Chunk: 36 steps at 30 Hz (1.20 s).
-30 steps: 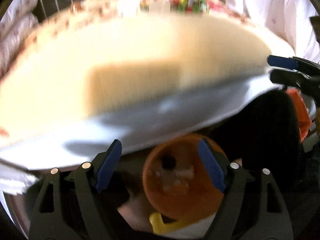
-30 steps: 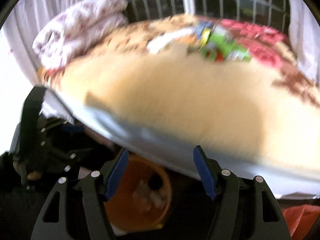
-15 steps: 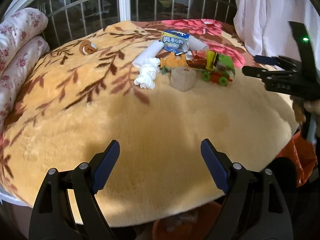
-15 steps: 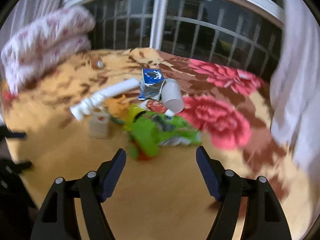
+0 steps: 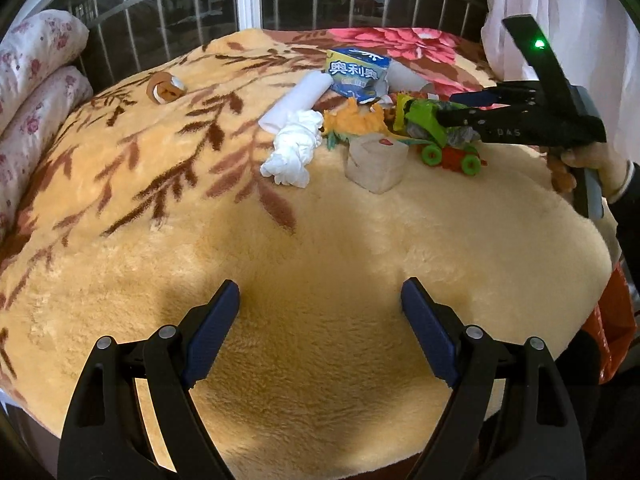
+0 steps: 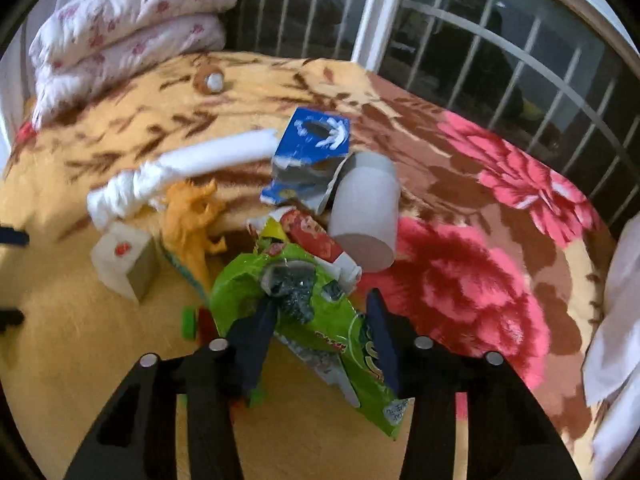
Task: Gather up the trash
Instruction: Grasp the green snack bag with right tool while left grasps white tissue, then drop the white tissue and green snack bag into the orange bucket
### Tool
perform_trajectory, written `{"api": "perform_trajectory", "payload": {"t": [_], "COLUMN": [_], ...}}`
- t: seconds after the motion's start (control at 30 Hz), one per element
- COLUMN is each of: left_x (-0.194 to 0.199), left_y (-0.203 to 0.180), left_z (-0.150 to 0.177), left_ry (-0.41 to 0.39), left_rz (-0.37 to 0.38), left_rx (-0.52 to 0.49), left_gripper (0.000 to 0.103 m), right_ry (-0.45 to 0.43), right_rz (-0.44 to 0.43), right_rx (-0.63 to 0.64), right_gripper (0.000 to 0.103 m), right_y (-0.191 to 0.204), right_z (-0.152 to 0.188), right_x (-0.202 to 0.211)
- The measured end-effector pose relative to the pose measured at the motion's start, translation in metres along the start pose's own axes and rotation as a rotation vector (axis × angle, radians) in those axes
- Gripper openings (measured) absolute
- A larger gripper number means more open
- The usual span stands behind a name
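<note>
A: On the orange floral plush blanket (image 5: 320, 240), what has changed since a moment ago?

B: The right gripper (image 6: 320, 344), then wide and short of the pile, is closing around the crumpled green snack wrapper (image 6: 304, 312). First pickup starting.

A: And the left gripper (image 5: 320, 320)?

B: Spread wide, empty.

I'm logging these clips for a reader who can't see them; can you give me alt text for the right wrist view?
The right gripper is closing its jaws around a crumpled green snack wrapper on a floral blanket. Behind the wrapper lie a white paper cup on its side, a torn blue packet, an orange toy and wadded white tissue.
</note>
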<state>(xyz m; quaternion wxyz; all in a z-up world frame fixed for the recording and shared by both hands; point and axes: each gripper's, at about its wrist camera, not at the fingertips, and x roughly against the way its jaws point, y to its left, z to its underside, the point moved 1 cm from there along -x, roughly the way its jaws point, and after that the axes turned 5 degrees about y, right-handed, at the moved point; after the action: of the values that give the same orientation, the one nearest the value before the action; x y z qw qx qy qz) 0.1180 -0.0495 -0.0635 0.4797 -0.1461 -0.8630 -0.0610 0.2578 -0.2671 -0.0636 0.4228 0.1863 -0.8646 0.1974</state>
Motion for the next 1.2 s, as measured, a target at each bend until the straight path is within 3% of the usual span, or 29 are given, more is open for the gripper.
{"api": "perform_trajectory", "payload": {"t": [0.3, 0.5, 0.7, 0.87, 0.97, 1.03, 1.07, 1.1, 1.2], "left_x": [-0.006, -0.030, -0.046, -0.064, -0.076, -0.083, -0.087, -0.090, -0.093], "left_y": [0.004, 0.011, 0.017, 0.024, 0.028, 0.031, 0.033, 0.034, 0.041], "left_z": [-0.010, -0.047, -0.067, -0.084, -0.097, -0.106, -0.109, -0.110, -0.109], "left_ry": [0.006, 0.026, 0.049, 0.093, 0.105, 0.096, 0.094, 0.104, 0.105], "left_rz": [0.024, -0.026, -0.039, 0.021, 0.029, 0.036, 0.036, 0.039, 0.029], "left_rx": [0.021, 0.008, -0.045, -0.032, -0.008, 0.017, 0.028, 0.038, 0.083], "left_gripper": [0.081, 0.081, 0.081, 0.081, 0.081, 0.080, 0.069, 0.047, 0.031], "right_ry": [-0.046, 0.026, 0.121, 0.174, 0.166, 0.157, 0.144, 0.135, 0.077], "right_rz": [-0.031, 0.008, -0.077, -0.200, -0.236, -0.238, -0.222, -0.202, -0.125], "right_rx": [-0.139, -0.054, 0.055, 0.011, -0.046, -0.064, -0.067, -0.071, -0.098], "right_gripper": [0.025, 0.026, 0.030, 0.037, 0.037, 0.031, 0.027, 0.024, 0.019], "right_y": [-0.001, 0.001, -0.009, -0.027, -0.031, -0.026, -0.021, -0.019, -0.013], "right_z": [0.034, 0.029, 0.016, 0.015, 0.019, 0.023, 0.026, 0.028, 0.034], "right_x": [0.036, 0.021, -0.003, -0.017, -0.019, -0.016, -0.012, -0.009, 0.011]}}
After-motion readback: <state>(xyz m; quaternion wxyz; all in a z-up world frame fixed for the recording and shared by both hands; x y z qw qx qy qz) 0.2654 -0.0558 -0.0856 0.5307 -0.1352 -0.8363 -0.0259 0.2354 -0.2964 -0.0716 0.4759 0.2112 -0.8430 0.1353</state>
